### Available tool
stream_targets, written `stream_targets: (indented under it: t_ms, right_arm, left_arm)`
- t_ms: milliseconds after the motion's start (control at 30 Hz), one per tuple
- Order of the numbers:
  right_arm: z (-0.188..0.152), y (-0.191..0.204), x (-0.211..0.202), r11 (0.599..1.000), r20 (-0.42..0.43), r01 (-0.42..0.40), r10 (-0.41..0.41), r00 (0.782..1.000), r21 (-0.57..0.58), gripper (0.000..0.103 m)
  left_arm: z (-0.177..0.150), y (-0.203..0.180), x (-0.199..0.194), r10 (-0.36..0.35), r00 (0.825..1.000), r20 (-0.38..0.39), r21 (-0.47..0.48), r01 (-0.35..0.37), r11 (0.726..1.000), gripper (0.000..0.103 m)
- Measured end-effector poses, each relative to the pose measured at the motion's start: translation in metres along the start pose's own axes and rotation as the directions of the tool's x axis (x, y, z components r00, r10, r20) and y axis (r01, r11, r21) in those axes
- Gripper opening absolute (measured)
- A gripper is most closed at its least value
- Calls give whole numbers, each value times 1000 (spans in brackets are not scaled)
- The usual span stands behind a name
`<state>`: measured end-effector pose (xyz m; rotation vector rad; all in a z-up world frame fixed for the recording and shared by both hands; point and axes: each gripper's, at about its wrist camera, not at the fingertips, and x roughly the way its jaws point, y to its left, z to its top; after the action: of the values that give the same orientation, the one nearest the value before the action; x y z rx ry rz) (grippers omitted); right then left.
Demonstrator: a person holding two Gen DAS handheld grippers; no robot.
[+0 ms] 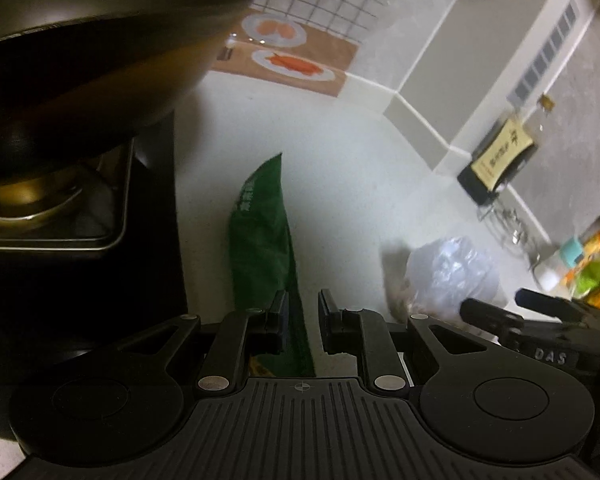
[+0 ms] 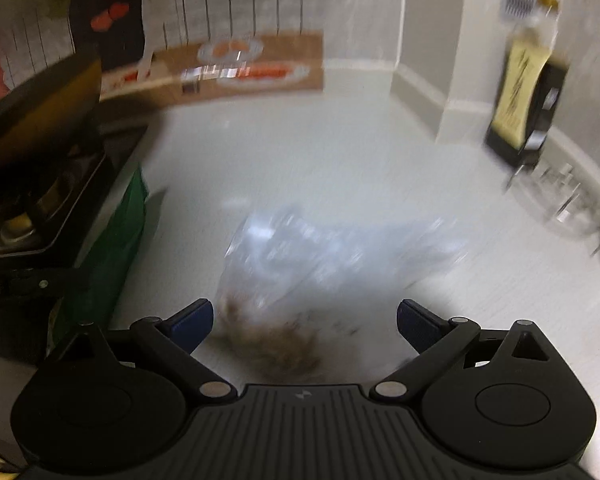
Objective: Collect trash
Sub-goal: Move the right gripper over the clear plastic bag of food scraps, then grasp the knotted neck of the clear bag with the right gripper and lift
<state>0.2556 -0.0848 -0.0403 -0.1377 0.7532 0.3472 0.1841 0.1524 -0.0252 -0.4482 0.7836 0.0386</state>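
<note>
The left gripper (image 1: 300, 316) pinches the green packet (image 1: 260, 240), just right of the black stove (image 1: 156, 240); further right of the stove, the right gripper (image 2: 305, 322) gapes wide over the clear plastic bag (image 2: 320, 256), not touching it.

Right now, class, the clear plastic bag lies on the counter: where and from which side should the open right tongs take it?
Grip the clear plastic bag at its loose, crumpled upper film, coming down from above with the right tongs. The brown contents weigh down the near end, so the empty film should pinch more easily.
</note>
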Motion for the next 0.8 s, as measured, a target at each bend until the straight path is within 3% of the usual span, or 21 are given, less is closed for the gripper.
stream_targets:
  t_ms: [100,300,567,700,800]
  right_arm:
    - [-1,-6,-14,1000,46,21,-21,999,3,99]
    - [-9,-23,-25,997,71,49,-53,996,54,99]
    - [-18,-32,-28,995,67,64,-69,995,74,99]
    - [-18,-34,-27,995,62,62,-67,996,84,99]
    - [-20,-33,-26,994,58,63,-68,996,88,99]
  left_arm:
    - [3,-8,1,-8,1000,-7,11,8,1000,19]
    - [0,-25,12,126,992,-21,93,-124,988,19]
    - [-4,-28,6,159,987,-7,144,-156,977,19]
    - [-20,-37,-13,182,982,55,301,-190,935,19]
    - [-33,-40,-9,190,981,27,361,-187,914,19]
